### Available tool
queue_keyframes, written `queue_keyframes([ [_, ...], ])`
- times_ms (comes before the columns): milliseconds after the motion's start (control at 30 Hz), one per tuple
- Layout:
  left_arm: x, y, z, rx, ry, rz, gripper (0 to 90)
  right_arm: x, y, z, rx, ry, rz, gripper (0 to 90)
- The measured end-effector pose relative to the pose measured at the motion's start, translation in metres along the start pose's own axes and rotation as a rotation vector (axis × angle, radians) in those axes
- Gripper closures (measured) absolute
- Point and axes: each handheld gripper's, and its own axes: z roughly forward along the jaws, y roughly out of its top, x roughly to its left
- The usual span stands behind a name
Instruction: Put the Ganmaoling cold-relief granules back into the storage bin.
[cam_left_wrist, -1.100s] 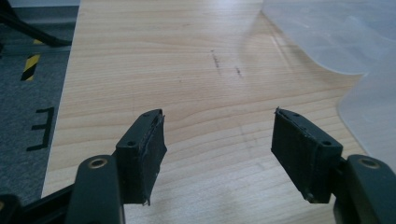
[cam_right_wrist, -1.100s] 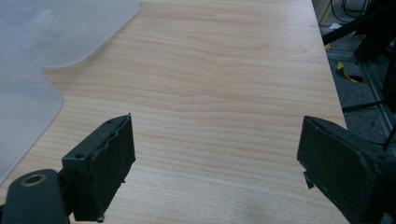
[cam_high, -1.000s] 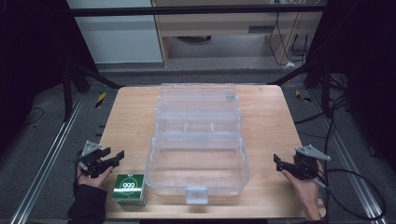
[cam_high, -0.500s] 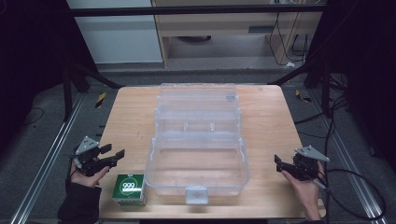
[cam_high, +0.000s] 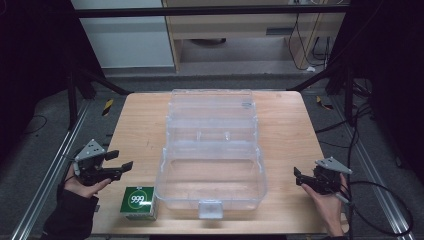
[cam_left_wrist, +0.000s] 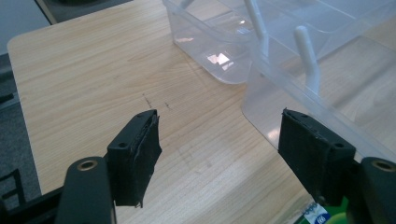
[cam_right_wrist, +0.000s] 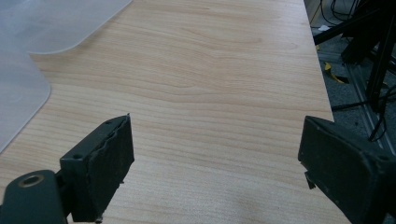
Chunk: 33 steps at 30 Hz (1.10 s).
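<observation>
A small green cardboard box with a white round label reading "999" sits upright on the near left corner of a light wooden table. It is just beside the front left corner of a large clear plastic storage case, which lies open in the middle of the table with its lid folded back away from the person. The case looks empty.

The left gripper hangs just above and to the left of the green box, apart from it. Its jaws have just been opening, and in the left gripper view they stand apart with nothing between them, only bare wood and the edge of the clear case ahead. A sliver of the green box shows at the bottom right of that view.

The right gripper is held at the near right side of the table, well apart from the box, jaws wide and empty in the right gripper view.

Judging from this, the box has been set down on the table and let go. If it is meant to go into the case, that step is not yet done.
</observation>
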Motion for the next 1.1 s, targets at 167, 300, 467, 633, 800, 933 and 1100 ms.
queue_keyframes([
  [167, 0.000, 0.006, -0.008, 0.016, -0.058, 0.048, 26.1, 0.000, -0.001, 0.001, 0.002, 0.003, -0.006, 10.6],
  [300, 0.000, 0.007, -0.009, 0.034, -0.091, 0.076, 24.4, 0.002, -0.001, 0.001, 0.010, 0.010, -0.011, 10.4],
  [467, -0.002, 0.008, -0.008, 0.054, -0.123, 0.108, 22.8, 0.002, -0.001, 0.001, 0.009, 0.012, -0.015, 10.4],
  [633, -0.006, 0.009, -0.010, 0.079, -0.159, 0.156, 21.0, 0.002, -0.002, 0.002, 0.008, 0.015, -0.024, 10.0],
  [800, -0.009, 0.010, -0.012, 0.106, -0.194, 0.192, 19.6, 0.002, -0.002, 0.003, 0.009, 0.021, -0.029, 9.5],
  [933, -0.012, 0.010, -0.012, 0.127, -0.218, 0.224, 18.3, 0.002, -0.003, 0.003, 0.007, 0.023, -0.036, 9.4],
  [1100, -0.015, 0.010, -0.014, 0.141, -0.240, 0.246, 17.6, 0.003, -0.003, 0.004, 0.010, 0.030, -0.048, 9.0],
])
